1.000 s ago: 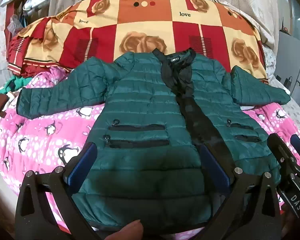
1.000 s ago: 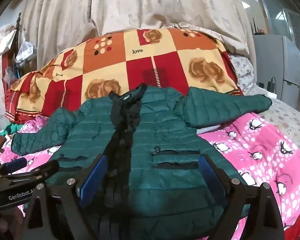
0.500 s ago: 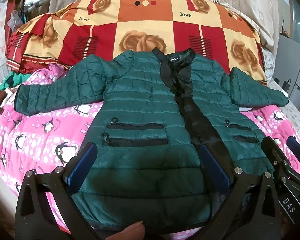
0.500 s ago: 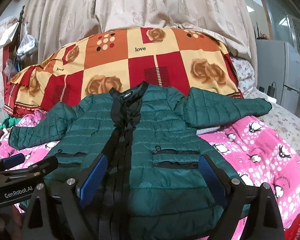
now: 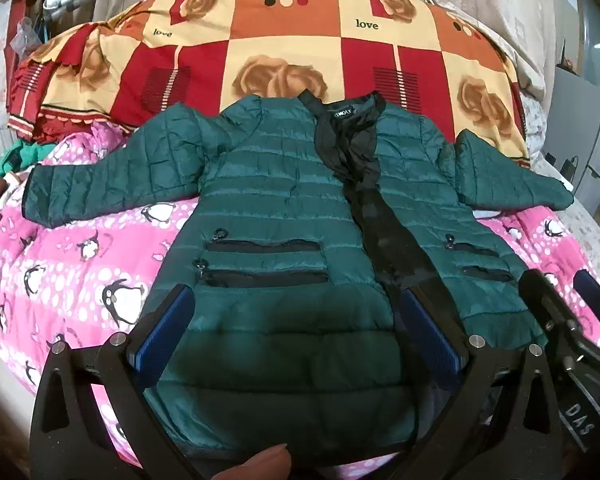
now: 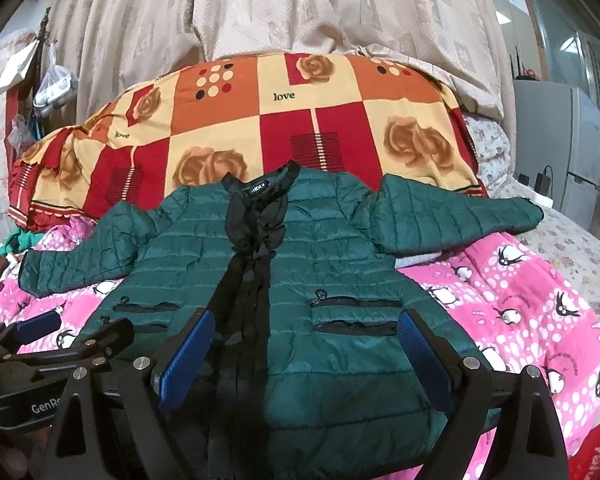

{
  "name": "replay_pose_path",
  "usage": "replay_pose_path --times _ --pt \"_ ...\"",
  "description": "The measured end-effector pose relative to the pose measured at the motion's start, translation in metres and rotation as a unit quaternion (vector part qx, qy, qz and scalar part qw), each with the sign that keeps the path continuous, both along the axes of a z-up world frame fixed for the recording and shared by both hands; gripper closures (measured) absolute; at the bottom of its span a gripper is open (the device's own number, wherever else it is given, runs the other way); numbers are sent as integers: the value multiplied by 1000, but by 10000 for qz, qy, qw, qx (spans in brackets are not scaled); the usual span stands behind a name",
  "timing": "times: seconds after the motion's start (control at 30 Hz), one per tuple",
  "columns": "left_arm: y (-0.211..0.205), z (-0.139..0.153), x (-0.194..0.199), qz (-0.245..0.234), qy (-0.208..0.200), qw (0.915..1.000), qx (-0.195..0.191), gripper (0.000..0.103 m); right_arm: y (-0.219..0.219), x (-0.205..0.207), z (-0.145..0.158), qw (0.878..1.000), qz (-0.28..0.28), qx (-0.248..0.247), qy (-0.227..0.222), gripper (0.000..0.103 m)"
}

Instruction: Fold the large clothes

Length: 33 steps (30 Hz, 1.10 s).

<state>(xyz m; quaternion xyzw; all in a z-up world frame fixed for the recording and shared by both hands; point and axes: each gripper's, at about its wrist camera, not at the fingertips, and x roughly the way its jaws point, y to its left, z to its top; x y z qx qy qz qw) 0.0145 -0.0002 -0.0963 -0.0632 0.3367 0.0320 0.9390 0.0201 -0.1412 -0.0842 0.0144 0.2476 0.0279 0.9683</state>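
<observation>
A dark green quilted jacket (image 5: pixel 276 208) with a black front strip lies flat, face up, on a pink penguin blanket (image 5: pixel 72 252). Both sleeves spread out to the sides. My left gripper (image 5: pixel 296 332) is open and empty above the jacket's lower left part near the hem. My right gripper (image 6: pixel 306 354) is open and empty above the lower right part of the jacket (image 6: pixel 300 264). Each gripper shows at the edge of the other's view: the right gripper (image 5: pixel 560 316) and the left gripper (image 6: pixel 60 340).
A red, orange and cream patchwork quilt (image 5: pixel 284 48) is bunched behind the jacket's collar. Beige curtains (image 6: pixel 300 12) hang behind it. A grey appliance (image 6: pixel 560 128) stands at the right. Green cloth (image 5: pixel 16 156) lies at the left edge of the bed.
Both grippers have risen and drawn back slightly, so the jacket sits lower and smaller in the right view. The jacket has not moved.
</observation>
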Motion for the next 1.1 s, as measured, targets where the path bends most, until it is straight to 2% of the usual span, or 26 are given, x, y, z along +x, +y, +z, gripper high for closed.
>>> replay_pose_path --times 0.1,0.4,1.1 --pt "1 0 0 -12 -12 10000 -13 0 4 -2 0 9996 -142 -253 -14 12" --pt "1 -1 1 -2 22 10000 -15 0 2 3 -4 9994 -183 -224 184 12" --pt "1 -3 0 -11 48 10000 -54 0 -1 5 -5 9993 -213 -236 214 12"
